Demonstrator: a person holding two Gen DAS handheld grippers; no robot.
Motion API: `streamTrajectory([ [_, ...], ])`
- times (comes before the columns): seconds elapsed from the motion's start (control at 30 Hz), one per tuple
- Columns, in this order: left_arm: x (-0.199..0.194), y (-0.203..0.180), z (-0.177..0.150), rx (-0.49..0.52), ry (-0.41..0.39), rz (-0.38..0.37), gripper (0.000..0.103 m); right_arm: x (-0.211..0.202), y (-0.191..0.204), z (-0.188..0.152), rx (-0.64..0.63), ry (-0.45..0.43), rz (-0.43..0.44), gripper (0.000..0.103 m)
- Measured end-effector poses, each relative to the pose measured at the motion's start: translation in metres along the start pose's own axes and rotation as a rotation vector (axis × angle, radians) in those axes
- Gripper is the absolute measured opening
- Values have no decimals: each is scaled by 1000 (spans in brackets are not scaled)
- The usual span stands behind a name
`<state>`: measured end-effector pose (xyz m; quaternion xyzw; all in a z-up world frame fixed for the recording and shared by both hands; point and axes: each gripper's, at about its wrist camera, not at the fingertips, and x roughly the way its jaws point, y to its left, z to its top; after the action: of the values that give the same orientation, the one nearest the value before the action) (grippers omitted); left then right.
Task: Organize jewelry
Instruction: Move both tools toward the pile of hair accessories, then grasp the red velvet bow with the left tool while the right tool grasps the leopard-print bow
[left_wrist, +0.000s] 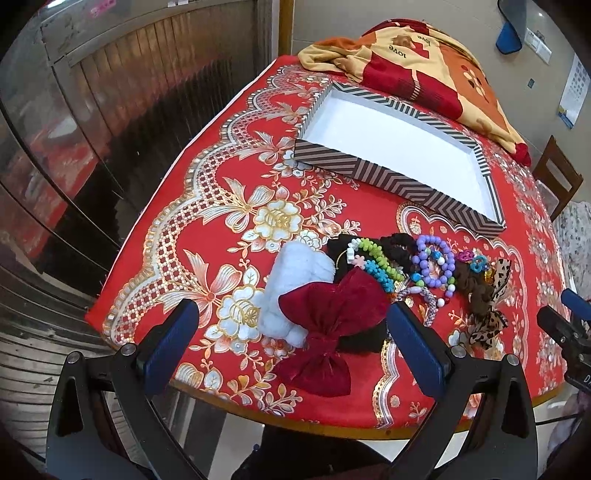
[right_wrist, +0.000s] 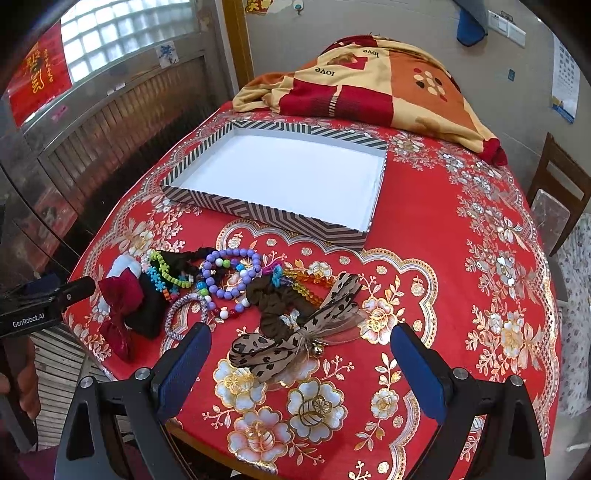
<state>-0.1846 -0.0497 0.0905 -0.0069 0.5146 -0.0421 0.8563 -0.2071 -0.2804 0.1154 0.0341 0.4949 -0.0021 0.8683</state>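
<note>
**Jewelry heap on red bench, both tools idle**

Item: mixed pile of jewelry near the front edge of the bench, comprising a purple bead bracelet, dark red bow, leopard-print ribbon bow and white fluffy scrunchie. Behind the pile, apart from it: striped shallow box, white inside. Beyond it: a patterned blanket. Left hand-held gripper: jaws spread wide, holding nothing. Right hand-held gripper: likewise spread and unladen.

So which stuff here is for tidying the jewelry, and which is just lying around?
For the job: striped box, purple bead bracelet, red bow, leopard-print bow, brown scrunchie.

Just lying about: patterned blanket, wooden chair.
</note>
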Motion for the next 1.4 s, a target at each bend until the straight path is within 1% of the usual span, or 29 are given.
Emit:
streamTrajectory([
  [0.23, -1, 0, -4, 15, 15, -16, 102, -1, -6, -5, 9, 19, 10, 96],
  [0.4, -1, 5, -14, 38, 32, -58, 102, 3, -13, -14, 25, 40, 21, 96],
  [0.6, 7, 6, -19, 35, 59, -83, 102, 8, -24, -22, 57, 63, 28, 96],
  [0.7, 9, 1, -20, 49, 48, -93, 102, 15, -32, -26, 79, 81, 24, 96],
  [0.77, 11, -4, -20, 67, 43, -102, 102, 20, -34, -26, 102, 96, 39, 96],
  [0.87, 15, -12, -19, 100, 42, -108, 98, 26, -37, -26, 132, 91, 54, 96],
  [0.9, 17, -14, -19, 109, 45, -108, 97, 29, -37, -25, 144, 95, 56, 93],
  [0.93, 19, -15, -18, 115, 49, -109, 95, 32, -38, -23, 158, 99, 63, 86],
  [0.97, 21, -16, -18, 122, 54, -110, 93, 35, -39, -21, 164, 101, 69, 83],
  [1.0, 23, -18, -18, 128, 61, -112, 89, 39, -39, -19, 168, 103, 69, 79],
  [1.03, 25, -19, -18, 132, 68, -114, 85, 44, -39, -16, 168, 105, 64, 79],
  [1.07, 27, -20, -18, 136, 74, -116, 83, 47, -38, -14, 163, 109, 61, 78],
  [1.1, 29, -20, -18, 139, 79, -118, 81, 51, -37, -11, 156, 111, 59, 75],
  [1.17, 31, -22, -18, 144, 80, -118, 81, 62, -35, -6, 145, 126, 46, 70],
  [1.23, 33, -23, -17, 145, 80, -121, 80, 71, -35, -3, 147, 145, 44, 60],
  [1.27, 34, -23, -17, 143, 82, -122, 80, 76, -35, -2, 151, 158, 47, 58],
  [1.33, 36, -24, -15, 144, 86, -127, 75, 82, -35, -1, 145, 169, 50, 53],
  [1.4, 38, -26, -13, 151, 83, -123, 75, 87, -33, -2, 133, 166, 62, 50],
])
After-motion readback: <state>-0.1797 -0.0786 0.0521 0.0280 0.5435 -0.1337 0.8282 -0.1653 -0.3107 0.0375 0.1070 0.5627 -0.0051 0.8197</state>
